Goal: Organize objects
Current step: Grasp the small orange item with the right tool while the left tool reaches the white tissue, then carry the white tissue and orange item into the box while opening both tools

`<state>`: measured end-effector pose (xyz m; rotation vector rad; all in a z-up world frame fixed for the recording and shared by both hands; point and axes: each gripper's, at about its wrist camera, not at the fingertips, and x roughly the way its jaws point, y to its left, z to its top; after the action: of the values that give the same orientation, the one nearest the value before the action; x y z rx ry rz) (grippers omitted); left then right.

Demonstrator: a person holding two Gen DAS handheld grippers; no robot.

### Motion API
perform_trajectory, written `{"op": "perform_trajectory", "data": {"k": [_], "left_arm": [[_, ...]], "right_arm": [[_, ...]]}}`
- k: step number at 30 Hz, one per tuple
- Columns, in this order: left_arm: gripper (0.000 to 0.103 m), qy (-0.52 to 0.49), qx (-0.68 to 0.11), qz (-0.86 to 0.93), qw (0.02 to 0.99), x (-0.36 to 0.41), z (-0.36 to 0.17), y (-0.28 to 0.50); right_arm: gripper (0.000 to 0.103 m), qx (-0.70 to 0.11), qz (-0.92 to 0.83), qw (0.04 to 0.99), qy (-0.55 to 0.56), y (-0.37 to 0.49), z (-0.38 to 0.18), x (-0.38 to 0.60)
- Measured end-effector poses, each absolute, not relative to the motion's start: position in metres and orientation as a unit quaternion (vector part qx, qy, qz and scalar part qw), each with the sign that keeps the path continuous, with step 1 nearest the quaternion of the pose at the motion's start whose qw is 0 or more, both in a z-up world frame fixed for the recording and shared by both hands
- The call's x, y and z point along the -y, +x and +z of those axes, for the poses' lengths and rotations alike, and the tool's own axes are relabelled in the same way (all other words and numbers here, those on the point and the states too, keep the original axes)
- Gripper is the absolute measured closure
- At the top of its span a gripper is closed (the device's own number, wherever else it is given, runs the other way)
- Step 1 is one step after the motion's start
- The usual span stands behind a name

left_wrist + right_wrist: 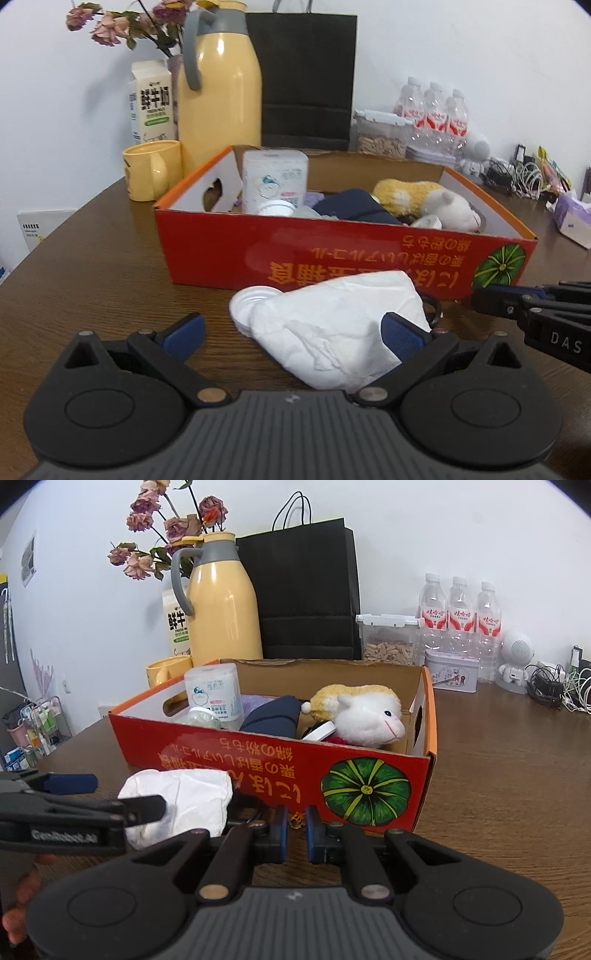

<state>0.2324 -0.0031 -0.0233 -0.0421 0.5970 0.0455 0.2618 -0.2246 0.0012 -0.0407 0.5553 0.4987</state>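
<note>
Nearest in the left wrist view, the left gripper stands spread wide, its two blue pads on either side of a crumpled white tissue that lies on the brown wooden table. The right-hand pad touches the tissue's edge; the left-hand pad stands apart from it. One round white lid peeks out from under the tissue's far left side.

The right gripper has its pads drawn narrow with a small gap between them, around a small yellowish thing too small to name; whether they touch it I cannot tell.

Just behind the tissue runs the long front wall of one red cardboard box, printed with a green pumpkin. Bare table lies open to the left of the box and to its right. Inside the box: one tissue pack, one dark blue cloth item, one plush sheep.

Beyond, near the wall: one yellow mug, one yellow thermos jug, one milk carton, one black paper bag, one clear seed container, three water bottles.
</note>
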Motion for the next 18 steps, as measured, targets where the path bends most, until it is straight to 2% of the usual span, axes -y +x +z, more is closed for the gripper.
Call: {"op": "perform_trajectory", "data": {"k": [9, 10, 14, 18], "left_arm": [[0.000, -0.007, -0.317, 0.014, 0.948, 0.013, -0.032, 0.243], [0.004, -0.006, -0.317, 0.011, 0.948, 0.013, -0.033, 0.242], [0.032, -0.003, -0.304, 0.005, 0.953, 0.018, -0.032, 0.232], [0.042, -0.008, -0.288, 0.002, 0.958, 0.019, -0.029, 0.222]], "right_arm": [[0.094, -0.267, 0.247, 0.931, -0.025, 0.257, 0.002, 0.223], [0.094, -0.267, 0.248, 0.931, -0.025, 0.257, 0.002, 0.223], [0.094, -0.266, 0.247, 0.931, -0.026, 0.257, 0.003, 0.222], [0.094, -0.264, 0.249, 0.931, -0.027, 0.256, 0.003, 0.222]]}}
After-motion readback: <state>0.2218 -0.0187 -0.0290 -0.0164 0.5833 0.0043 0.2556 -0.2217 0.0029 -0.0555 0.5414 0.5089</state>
